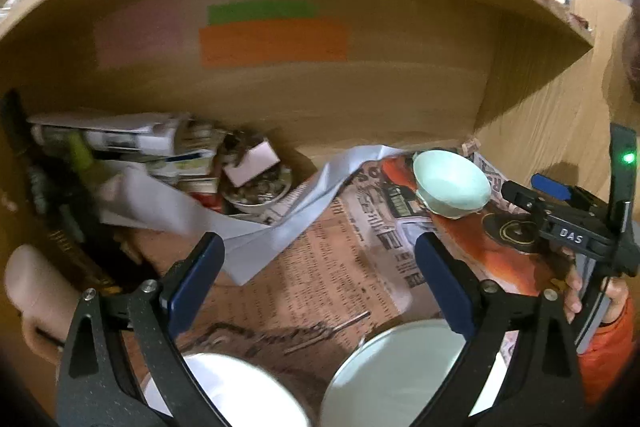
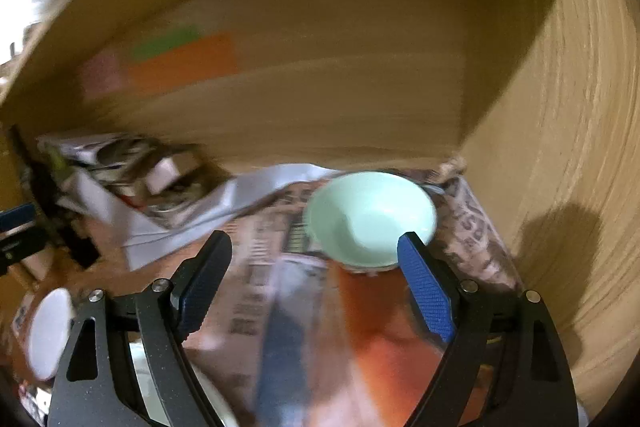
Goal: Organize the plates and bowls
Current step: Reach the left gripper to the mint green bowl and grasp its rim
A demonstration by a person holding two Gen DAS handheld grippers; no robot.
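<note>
Newspaper-lined shelf (image 2: 280,267), mint bowl (image 2: 370,215) just beyond right tool (image 2: 316,267), both tools wide open, empty.

Small round ceramic bowl (image 2: 370,219): pale mint green inside. Newspaper sheet (image 1: 320,267) under it: black print on tan, with orange-red picture blocks. Wooden shelf back panel (image 1: 400,67): light brown grain, carrying a green paper strip (image 1: 262,11), an orange paper rectangle (image 1: 274,42) and a faint pink paper patch (image 1: 140,39). Gripper fingers (image 2: 426,291): dark blue textured pads on black arms. Round plate (image 1: 392,375): white
</note>
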